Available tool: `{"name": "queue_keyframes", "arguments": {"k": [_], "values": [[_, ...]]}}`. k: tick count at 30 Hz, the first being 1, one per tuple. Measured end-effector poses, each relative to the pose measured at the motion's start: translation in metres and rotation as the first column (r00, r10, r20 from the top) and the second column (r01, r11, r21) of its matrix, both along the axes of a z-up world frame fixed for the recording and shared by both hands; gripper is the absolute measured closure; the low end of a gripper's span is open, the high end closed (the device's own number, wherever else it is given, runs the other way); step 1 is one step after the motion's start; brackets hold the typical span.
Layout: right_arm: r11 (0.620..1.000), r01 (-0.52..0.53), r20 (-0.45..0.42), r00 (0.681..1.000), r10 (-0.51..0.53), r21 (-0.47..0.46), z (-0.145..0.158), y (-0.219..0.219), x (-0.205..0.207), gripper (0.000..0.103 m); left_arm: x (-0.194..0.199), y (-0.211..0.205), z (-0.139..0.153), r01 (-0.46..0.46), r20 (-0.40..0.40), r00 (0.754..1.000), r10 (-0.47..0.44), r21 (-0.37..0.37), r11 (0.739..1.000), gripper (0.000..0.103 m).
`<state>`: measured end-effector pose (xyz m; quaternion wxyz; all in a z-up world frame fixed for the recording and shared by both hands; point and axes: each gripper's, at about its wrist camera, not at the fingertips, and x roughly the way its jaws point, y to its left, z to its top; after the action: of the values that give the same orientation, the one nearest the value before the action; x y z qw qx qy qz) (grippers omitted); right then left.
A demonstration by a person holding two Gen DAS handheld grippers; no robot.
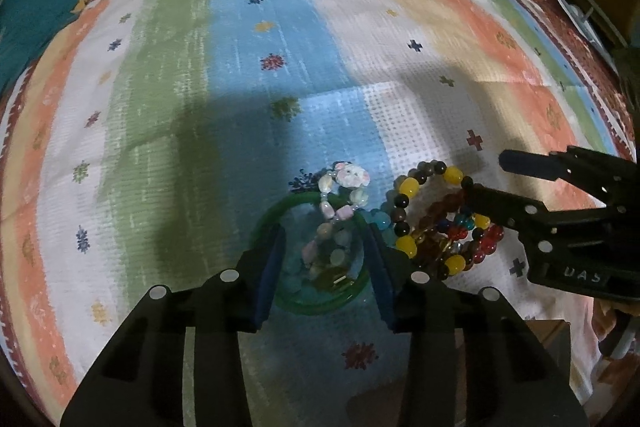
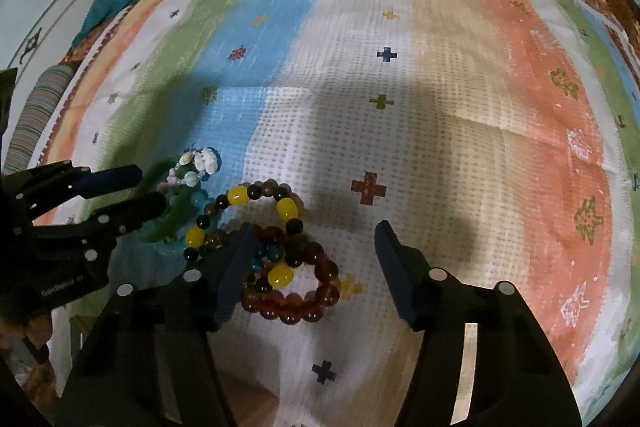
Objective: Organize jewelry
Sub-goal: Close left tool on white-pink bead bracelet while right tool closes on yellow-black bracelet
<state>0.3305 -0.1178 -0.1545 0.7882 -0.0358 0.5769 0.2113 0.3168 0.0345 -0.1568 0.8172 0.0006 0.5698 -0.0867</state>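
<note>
Bracelets lie heaped on the striped cloth [image 1: 420,39], the heap running left to right. Leftmost, the green bangle [image 1: 280,211] lies flat, straddled by the left gripper [image 1: 326,267], jaws half open, pads not visibly pressing. Beside it, yellow-and-dark beads [image 2: 260,199] and the red bead ring [image 2: 312,299] sit between the right gripper [image 2: 310,271] jaws, wider apart, not gripping.

Green bangle [image 1: 280,211]: near rim hidden behind left gripper [image 1: 326,263] jaws; beads inside blurred, kind unclear. Red bracelet [image 2: 304,291]: left part covered by right gripper [image 2: 316,267]. Teal cloth [image 1: 36,7]: cut off by frame edge
</note>
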Motion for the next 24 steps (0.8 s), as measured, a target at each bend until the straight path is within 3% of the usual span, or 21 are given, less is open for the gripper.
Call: {"name": "queue_keyframes", "arguments": {"k": [11,15,24], "values": [[0.999,-0.039,-0.032,0.999,0.040,0.036,-0.012,0.017,0.006,0.079,0.003,0.004,-0.011,-0.006,-0.017,1.000,0.006,-0.009,1.000,0.092],[0.998,-0.057,-0.013,0.998,0.057,0.026,-0.008,0.021,0.002,0.090,0.002,0.007,-0.008,-0.017,-0.003,1.000,0.017,-0.008,1.000,0.094],[0.998,-0.053,0.009,0.999,0.053,0.031,0.002,0.019,-0.002,0.091,0.000,0.009,0.010,-0.030,0.036,0.999,0.030,-0.002,1.000,0.094]]}}
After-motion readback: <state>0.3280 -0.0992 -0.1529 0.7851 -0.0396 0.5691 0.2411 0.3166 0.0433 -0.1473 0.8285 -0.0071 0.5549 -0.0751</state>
